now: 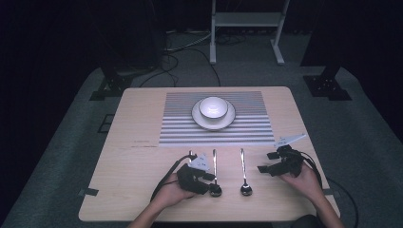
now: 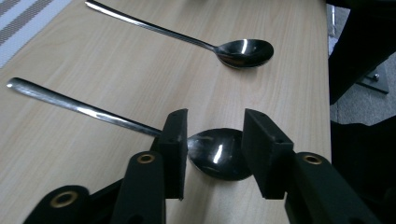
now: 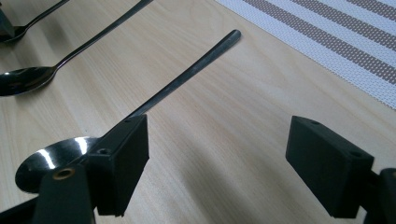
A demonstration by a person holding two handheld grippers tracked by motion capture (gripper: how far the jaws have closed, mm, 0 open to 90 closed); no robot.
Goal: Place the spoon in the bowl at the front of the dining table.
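Left gripper (image 1: 207, 178): jaws narrow, straddling the left spoon's (image 2: 215, 153) bowl, near the table's (image 1: 138, 156) front edge; whether the pads press it, cannot tell. Right gripper (image 1: 267, 161): jaws wide, empty.

Two spoons (image 1: 215, 173) (image 1: 244, 172) lie side by side before the placemat (image 1: 176, 124) bearing a bowl (image 1: 213, 107).

Left gripper (image 2: 215, 149) low at six o'clock, jaws straddling a spoon's bowl (image 2: 219, 156), its handle running toward nine o'clock, second spoon (image 2: 243, 50) at one o'clock, wooden table (image 2: 140, 74).
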